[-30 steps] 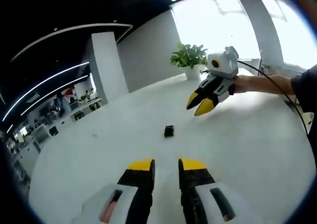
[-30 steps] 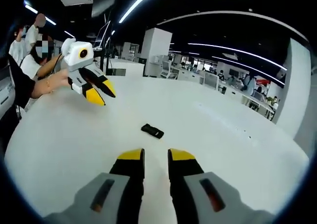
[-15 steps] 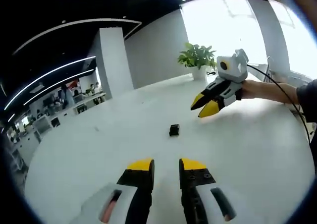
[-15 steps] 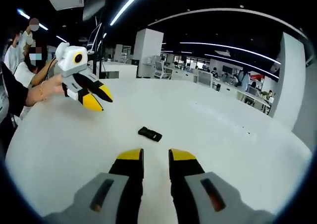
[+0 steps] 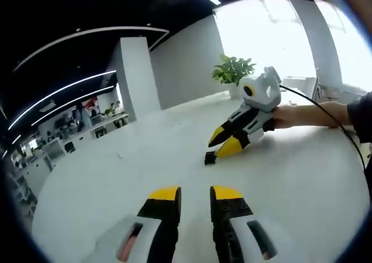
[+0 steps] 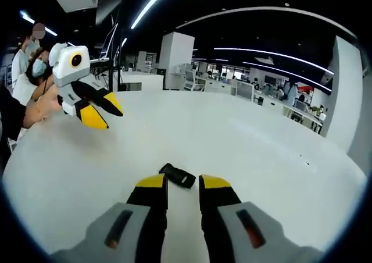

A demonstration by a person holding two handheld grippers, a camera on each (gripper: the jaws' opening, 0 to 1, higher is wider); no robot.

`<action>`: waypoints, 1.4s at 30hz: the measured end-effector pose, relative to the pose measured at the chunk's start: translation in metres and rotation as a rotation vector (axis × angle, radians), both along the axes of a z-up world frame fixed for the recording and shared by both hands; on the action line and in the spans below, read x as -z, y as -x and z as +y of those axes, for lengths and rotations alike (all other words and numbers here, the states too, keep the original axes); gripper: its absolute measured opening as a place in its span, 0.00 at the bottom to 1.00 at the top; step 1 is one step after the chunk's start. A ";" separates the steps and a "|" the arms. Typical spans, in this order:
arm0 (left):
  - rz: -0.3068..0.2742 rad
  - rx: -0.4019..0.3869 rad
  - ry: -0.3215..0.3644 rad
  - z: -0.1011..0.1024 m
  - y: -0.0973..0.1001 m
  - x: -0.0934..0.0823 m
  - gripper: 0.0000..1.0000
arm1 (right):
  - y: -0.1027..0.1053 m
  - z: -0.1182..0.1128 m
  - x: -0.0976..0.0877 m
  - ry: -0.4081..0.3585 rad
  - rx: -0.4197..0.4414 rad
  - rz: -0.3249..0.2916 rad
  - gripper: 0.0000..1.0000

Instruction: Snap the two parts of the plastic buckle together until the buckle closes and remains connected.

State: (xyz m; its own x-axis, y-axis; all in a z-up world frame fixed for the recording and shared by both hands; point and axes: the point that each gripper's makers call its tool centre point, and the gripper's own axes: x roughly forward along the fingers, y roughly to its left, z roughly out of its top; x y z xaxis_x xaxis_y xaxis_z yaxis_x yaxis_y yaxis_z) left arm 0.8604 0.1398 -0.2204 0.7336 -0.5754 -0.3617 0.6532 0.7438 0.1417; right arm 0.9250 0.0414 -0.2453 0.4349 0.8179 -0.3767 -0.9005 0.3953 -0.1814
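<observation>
The black plastic buckle (image 6: 178, 176) lies flat on the white table (image 6: 261, 158), just ahead of my right gripper (image 6: 183, 182), whose yellow-tipped jaws stand open with nothing between them. It looks like one elongated piece. In the left gripper view the buckle (image 5: 210, 158) is small and sits mid-table, with the right gripper (image 5: 223, 143) lowered beside it, its tips almost touching it, held by a hand (image 5: 285, 116). My left gripper (image 5: 196, 194) stays well back from the buckle, open and empty. It also hangs above the table at the left as the left gripper (image 6: 97, 110).
A potted plant (image 5: 232, 71) stands at the table's far edge beside a white pillar (image 5: 136, 77). A black cable (image 5: 317, 100) trails from the right gripper over the person's arm. People (image 6: 32, 71) stand at the table's left side. Office desks (image 6: 232, 88) lie beyond.
The right gripper has dropped and moved forward to the buckle, so its tips are now right at it. The left gripper has stayed held off above the table.
</observation>
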 end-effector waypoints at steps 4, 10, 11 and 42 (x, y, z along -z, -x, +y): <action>-0.012 -0.008 0.025 0.002 -0.001 -0.006 0.19 | -0.003 0.003 0.003 0.008 -0.003 0.001 0.21; -0.016 -0.002 0.026 0.001 0.000 -0.007 0.19 | -0.006 0.003 0.004 0.005 0.005 0.009 0.21; -0.017 -0.001 0.026 0.001 0.000 -0.007 0.19 | -0.007 0.003 0.004 0.005 0.006 0.010 0.21; -0.024 0.008 0.029 0.000 0.002 -0.010 0.19 | -0.021 -0.008 0.001 0.012 0.036 0.013 0.20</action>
